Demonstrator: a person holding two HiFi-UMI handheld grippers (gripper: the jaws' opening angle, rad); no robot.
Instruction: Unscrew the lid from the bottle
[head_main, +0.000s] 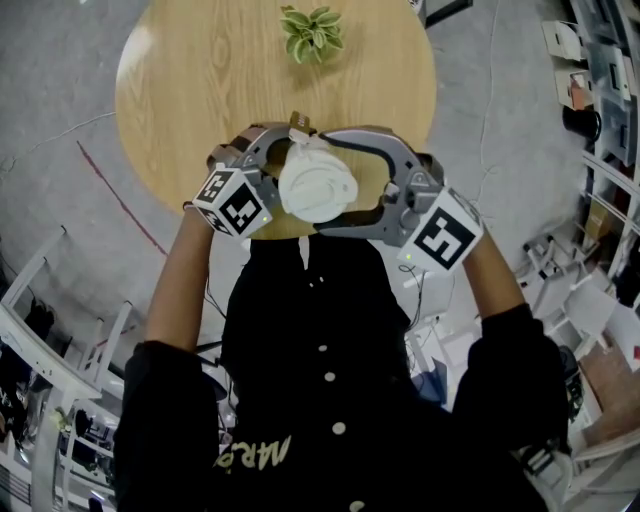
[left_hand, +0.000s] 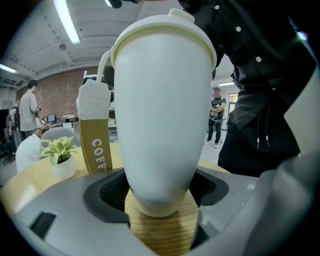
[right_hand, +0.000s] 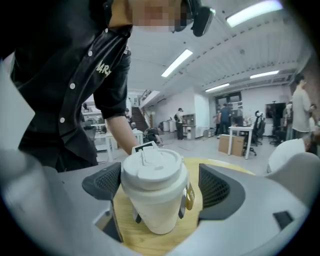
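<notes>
A white bottle with a white lid is held in the air over the near edge of the round wooden table. My left gripper is shut on the bottle's narrow lower body; its dark fingertips clasp it from both sides. My right gripper stands open around the lid. Its left pad sits right by the lid's rim, and a gap separates the right pad from it. A tan strap printed COFF hangs beside the bottle.
A small potted plant stands at the table's far side, also visible as a plant in the left gripper view. The person's dark jacket is close behind both grippers. People and desks stand far off in the room.
</notes>
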